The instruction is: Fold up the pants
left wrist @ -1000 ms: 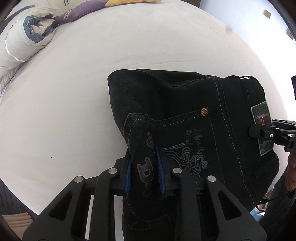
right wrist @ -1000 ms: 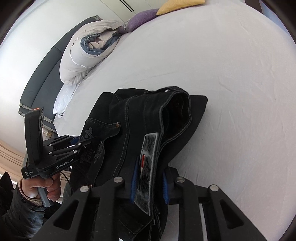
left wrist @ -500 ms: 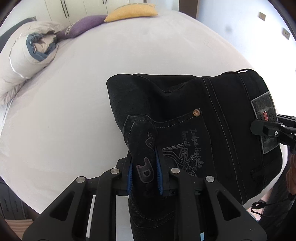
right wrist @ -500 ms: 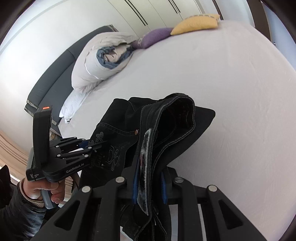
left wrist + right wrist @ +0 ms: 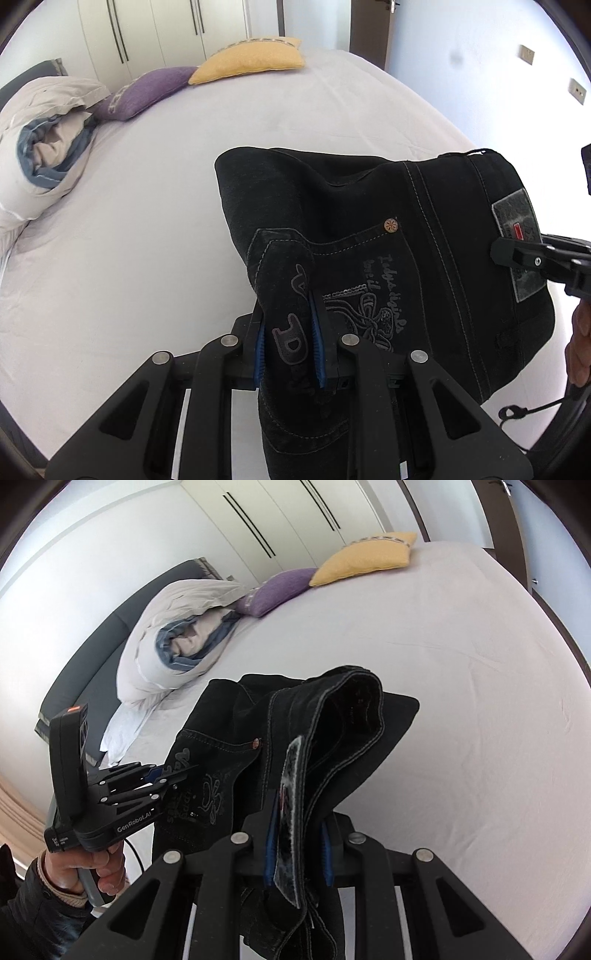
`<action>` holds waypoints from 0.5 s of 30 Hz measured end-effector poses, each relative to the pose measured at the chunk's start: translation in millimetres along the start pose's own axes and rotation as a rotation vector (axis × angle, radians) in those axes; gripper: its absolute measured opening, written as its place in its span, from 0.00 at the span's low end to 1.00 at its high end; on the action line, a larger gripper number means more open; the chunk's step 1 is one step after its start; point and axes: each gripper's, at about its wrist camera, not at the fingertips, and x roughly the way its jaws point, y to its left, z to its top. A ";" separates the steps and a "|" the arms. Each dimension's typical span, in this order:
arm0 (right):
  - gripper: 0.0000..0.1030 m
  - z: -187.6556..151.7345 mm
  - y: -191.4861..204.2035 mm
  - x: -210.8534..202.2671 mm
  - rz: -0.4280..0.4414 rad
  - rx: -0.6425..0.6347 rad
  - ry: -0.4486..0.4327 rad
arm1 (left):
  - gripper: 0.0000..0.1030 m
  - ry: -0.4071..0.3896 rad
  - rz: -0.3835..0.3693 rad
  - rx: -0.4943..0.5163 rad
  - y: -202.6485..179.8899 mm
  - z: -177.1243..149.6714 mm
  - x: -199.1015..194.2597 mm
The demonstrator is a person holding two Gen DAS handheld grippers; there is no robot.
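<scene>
Black jeans (image 5: 369, 229) with grey stitching and an embroidered back pocket hang in the air over the white bed (image 5: 147, 221), held at the waistband by both grippers. My left gripper (image 5: 288, 332) is shut on the pocket corner of the waistband. My right gripper (image 5: 297, 834) is shut on the waistband at the grey leather patch (image 5: 290, 812). In the left wrist view the right gripper (image 5: 517, 254) clamps that patch (image 5: 517, 229) at the far right. In the right wrist view the left gripper (image 5: 162, 775) shows at the left, in a person's hand (image 5: 92, 867). The jeans' legs hang below, out of sight.
A rolled white and blue duvet (image 5: 40, 158) lies at the bed's head, with a purple cushion (image 5: 147, 92) and a yellow cushion (image 5: 247, 62) beside it. White wardrobe doors (image 5: 295, 513) stand behind. A grey headboard (image 5: 92, 664) runs along the left.
Both grippers have risen and pulled back with the jeans still clamped. The jeans hang higher above the bed, and more of the cushions and wardrobe has come into view.
</scene>
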 end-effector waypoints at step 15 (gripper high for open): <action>0.78 -47.3 -88.9 5.6 -0.074 0.219 -0.005 | 0.61 -0.012 -0.044 -0.177 -1.9 -23.9 53.4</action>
